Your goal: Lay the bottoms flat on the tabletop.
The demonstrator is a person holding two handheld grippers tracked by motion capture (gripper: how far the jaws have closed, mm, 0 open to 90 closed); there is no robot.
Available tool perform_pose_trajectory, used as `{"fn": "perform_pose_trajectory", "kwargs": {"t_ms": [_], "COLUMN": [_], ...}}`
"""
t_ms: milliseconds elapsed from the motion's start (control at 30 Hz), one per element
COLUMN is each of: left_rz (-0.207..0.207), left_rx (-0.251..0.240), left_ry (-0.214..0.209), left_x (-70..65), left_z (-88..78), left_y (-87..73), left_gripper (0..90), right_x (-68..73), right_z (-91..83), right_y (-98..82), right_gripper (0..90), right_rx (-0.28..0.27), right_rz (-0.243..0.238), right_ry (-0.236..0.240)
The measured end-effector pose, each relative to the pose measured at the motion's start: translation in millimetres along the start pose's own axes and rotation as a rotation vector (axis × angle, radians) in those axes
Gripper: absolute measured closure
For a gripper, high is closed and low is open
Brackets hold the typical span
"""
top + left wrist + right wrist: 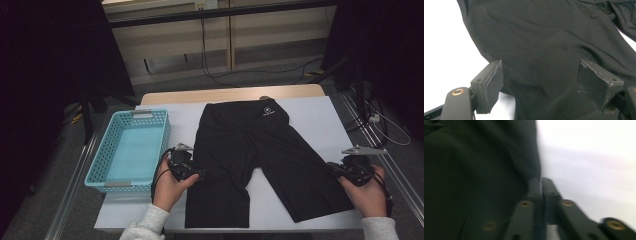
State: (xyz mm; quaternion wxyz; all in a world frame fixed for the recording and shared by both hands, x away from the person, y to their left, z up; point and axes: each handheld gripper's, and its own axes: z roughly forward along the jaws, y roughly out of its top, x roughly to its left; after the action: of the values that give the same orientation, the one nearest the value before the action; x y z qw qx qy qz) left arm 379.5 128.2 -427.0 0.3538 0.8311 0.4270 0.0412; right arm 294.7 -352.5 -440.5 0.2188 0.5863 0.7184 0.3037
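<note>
High view: the person's left hand [167,190] comes in from the bottom edge, sleeve at the wrist, and holds the left gripper [199,174] level, pointing across the table at the outer edge of one leg of the black shorts [250,155]. The right hand [367,192] holds the right gripper [334,169] the same way, pointing inward at the outer edge of the other leg.

In the left gripper view the jaws stand wide apart and the shorts' cloth lies between and beyond them, loosely rippled, with the pads not pressing on it. In the right gripper view, which is blurred, the jaws are pressed together right at the hem line; whether a fold of cloth is pinched between them I cannot tell.

The shorts lie flat, waistband far from the fingers with a small white logo [267,111], legs spread toward the person. They rest on a white sheet [320,115] that covers the table. Bare sheet lies outside each gripper. A blue basket [100,165] stands just behind the left gripper, on the side away from the shorts.
</note>
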Motion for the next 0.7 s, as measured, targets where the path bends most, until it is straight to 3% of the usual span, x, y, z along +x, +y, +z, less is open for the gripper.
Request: {"fn": "perform_pose_trajectory", "kwargs": {"t_ms": [33,67,133,267,467,533,633,700], "left_rz": [0.001,-0.002,-0.005,-0.002,0.002,-0.001,-0.001,-0.001], "left_rx": [0.002,-0.003,-0.004,-0.008,0.007,-0.003,-0.005,0.002], "left_ry": [0.000,0.002,0.000,0.002,-0.005,-0.001,-0.001,-0.003], "left_x": [0.1,0.0,0.6,-0.2,-1.1,0.0,0.3,-0.6], "left_z": [-0.2,-0.1,-0.9,-0.8,0.4,-0.8,-0.9,0.0], "left_y": [0.0,-0.2,-0.1,-0.3,-0.9,-0.6,-0.4,-0.7], "left_gripper": [21.3,21.3,21.3,21.1,21.1,21.1,21.0,21.0], "right_x": [4.0,9.0,24.4,61.3,109.9,120.6,130.4,136.0], "right_z": [-1.1,-1.2,0.8,6.9,22.5,21.3,17.5,21.3], "right_y": [2.2,4.3,7.9,15.6,10.2,10.1,11.0,8.2], "right_gripper": [79.4,79.6,78.1,73.7,69.4,68.8,68.8,68.0], "right_rx": [-0.013,-0.027,-0.051,-0.062,0.005,-0.001,-0.026,0.004], "right_rz": [-0.004,-0.019,-0.050,-0.129,-0.218,-0.247,-0.253,-0.278], "right_ry": [-0.018,0.000,0.075,0.168,0.307,0.315,0.332,0.350]}}
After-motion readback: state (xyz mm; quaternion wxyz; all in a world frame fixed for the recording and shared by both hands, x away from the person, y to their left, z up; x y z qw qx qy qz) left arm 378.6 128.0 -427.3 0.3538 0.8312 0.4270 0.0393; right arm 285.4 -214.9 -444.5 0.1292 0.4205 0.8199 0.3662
